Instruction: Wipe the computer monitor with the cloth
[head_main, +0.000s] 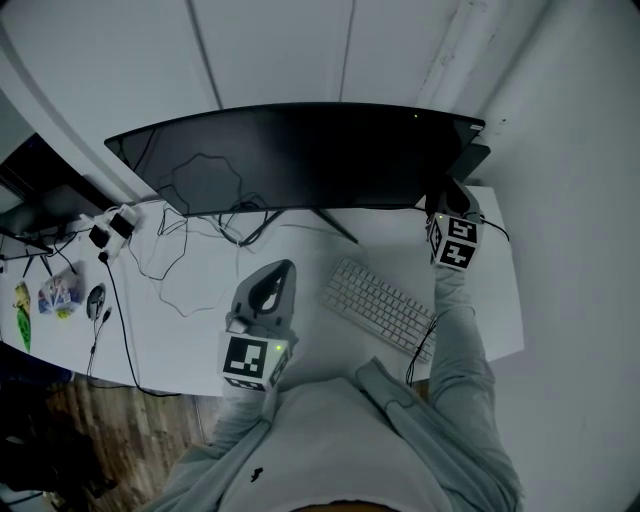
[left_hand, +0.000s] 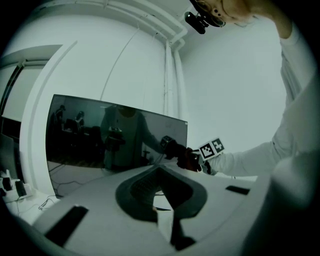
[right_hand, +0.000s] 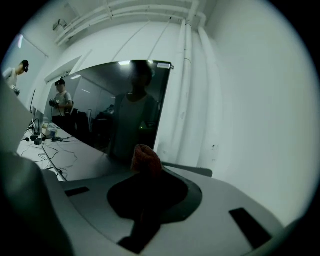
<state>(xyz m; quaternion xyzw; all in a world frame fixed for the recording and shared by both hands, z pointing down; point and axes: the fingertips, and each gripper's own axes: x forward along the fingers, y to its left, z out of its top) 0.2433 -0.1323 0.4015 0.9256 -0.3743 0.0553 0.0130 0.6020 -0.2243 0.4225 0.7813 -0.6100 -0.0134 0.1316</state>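
A wide curved black monitor (head_main: 300, 155) stands at the back of the white desk (head_main: 180, 330), its screen dark. My right gripper (head_main: 446, 198) is at the screen's lower right corner, shut on a reddish cloth (right_hand: 145, 157) that bunches up out of the jaws. The left gripper view shows that cloth (left_hand: 189, 159) right at the monitor's (left_hand: 115, 135) right edge. My left gripper (head_main: 280, 272) hovers low over the desk in front of the screen's middle, jaws together and holding nothing. In the right gripper view the monitor (right_hand: 130, 105) fills the left half, just beyond the cloth.
A white keyboard (head_main: 380, 303) lies slantwise between the two grippers. Loose cables (head_main: 190, 250) and plug adapters (head_main: 110, 232) spread over the desk's left part, with a mouse (head_main: 96, 300) near its left edge. A white wall stands close behind and to the right.
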